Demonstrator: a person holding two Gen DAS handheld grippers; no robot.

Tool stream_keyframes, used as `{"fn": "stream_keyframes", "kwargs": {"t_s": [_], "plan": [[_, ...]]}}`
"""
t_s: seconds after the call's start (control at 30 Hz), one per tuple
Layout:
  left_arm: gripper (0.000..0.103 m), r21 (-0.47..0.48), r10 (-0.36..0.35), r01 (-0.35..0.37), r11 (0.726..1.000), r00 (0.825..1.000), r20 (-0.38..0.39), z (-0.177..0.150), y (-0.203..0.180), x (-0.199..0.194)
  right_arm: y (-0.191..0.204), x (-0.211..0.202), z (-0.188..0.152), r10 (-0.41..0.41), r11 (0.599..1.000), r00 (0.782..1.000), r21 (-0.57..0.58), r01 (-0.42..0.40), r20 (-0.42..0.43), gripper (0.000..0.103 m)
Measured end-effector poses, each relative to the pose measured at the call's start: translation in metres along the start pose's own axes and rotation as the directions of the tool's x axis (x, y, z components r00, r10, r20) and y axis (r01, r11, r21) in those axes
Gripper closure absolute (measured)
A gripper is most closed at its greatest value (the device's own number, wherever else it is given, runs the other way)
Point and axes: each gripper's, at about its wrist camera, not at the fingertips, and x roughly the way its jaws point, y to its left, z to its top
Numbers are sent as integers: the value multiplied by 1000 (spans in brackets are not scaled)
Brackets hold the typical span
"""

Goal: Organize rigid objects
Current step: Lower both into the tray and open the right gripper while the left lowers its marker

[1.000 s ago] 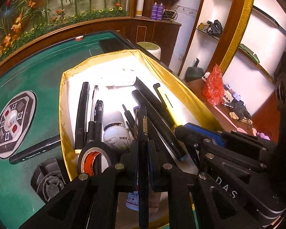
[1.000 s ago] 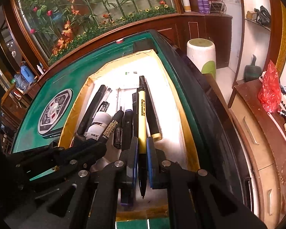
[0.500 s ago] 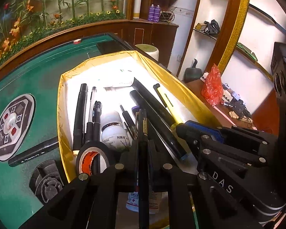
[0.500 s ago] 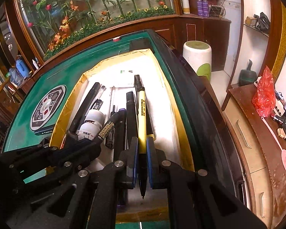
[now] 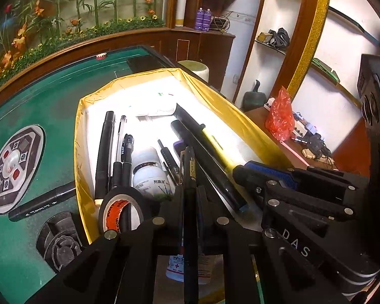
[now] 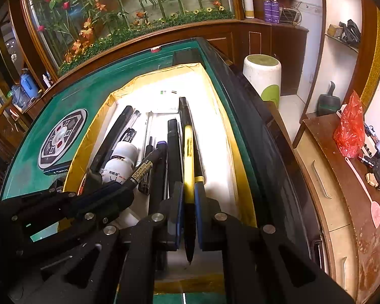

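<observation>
Pens and markers are lying lengthwise in a yellow-lined box (image 5: 215, 96) with a white floor, which is sitting on the green counter (image 5: 50, 81). Left hand-held gripper (image 5: 190, 202) is hovering over the near end of the box, its jaws narrowed onto a black pen (image 5: 189, 177) that is running up between them. Right hand-held gripper (image 6: 189, 202) is hanging over the right half of the box, blue pads pinching a yellow-and-black pen (image 6: 188, 152) whose tip is pointing back toward the camera; that pen is lying parallel to the box's long side.

Inside the box, left of the yellow-and-black pen, a thick black marker (image 6: 174, 147) is lying alongside it. A white bottle (image 5: 149, 172) is lying near the box's middle, and a roll of black tape (image 5: 121, 210) with an orange core is leaning at the box's near left corner. Against the box's left wall a long black marker (image 5: 105, 147) and thin pens are lying side by side.

Outside the box, just left of its wall, another black marker (image 5: 41, 200) is lying on the counter. Further left of the box a round control panel (image 5: 12, 167) is sitting in the counter. Right of the box, off the counter, a red plastic bag (image 5: 280, 116) is sitting on a wooden cabinet.
</observation>
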Motion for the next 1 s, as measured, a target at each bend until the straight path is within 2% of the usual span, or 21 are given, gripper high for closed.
{"fn": "stream_keyframes", "kwargs": {"t_s": [0.13, 0.3, 0.4, 0.47, 0.5, 0.6, 0.73, 1.0], "plan": [[94, -5, -12, 12, 1000, 1000, -3, 0, 1, -1, -1, -1, -1, 2, 1000, 1000, 8, -2, 1, 90], [84, -7, -34, 34, 999, 999, 3, 0, 0, -7, -4, -11, -2, 2, 999, 1000, 35, -3, 17, 89], [76, -4, -38, 39, 999, 999, 19, 1, -2, -13, -5, -19, -2, -7, 999, 1000, 46, 5, 30, 88], [64, 0, -23, 23, 1000, 999, 37, 0, -2, -19, -7, -26, -4, -10, 998, 999, 60, 7, 42, 87], [61, 1, -21, 21, 1000, 999, 48, -1, -2, -22, -7, -28, -4, -10, 998, 999, 66, 7, 47, 86], [56, -3, -33, 33, 999, 997, 66, -2, 0, -32, -9, -36, -6, -10, 996, 998, 88, 4, 63, 77], [43, -15, -24, 26, 1000, 994, 104, -7, 8, -49, -5, -46, -8, -5, 995, 997, 95, -3, 83, 73], [39, -21, 4, 0, 1000, 988, 154, -19, 28, -74, 23, -53, -7, 6, 998, 995, 55, -11, 99, 65]]}}
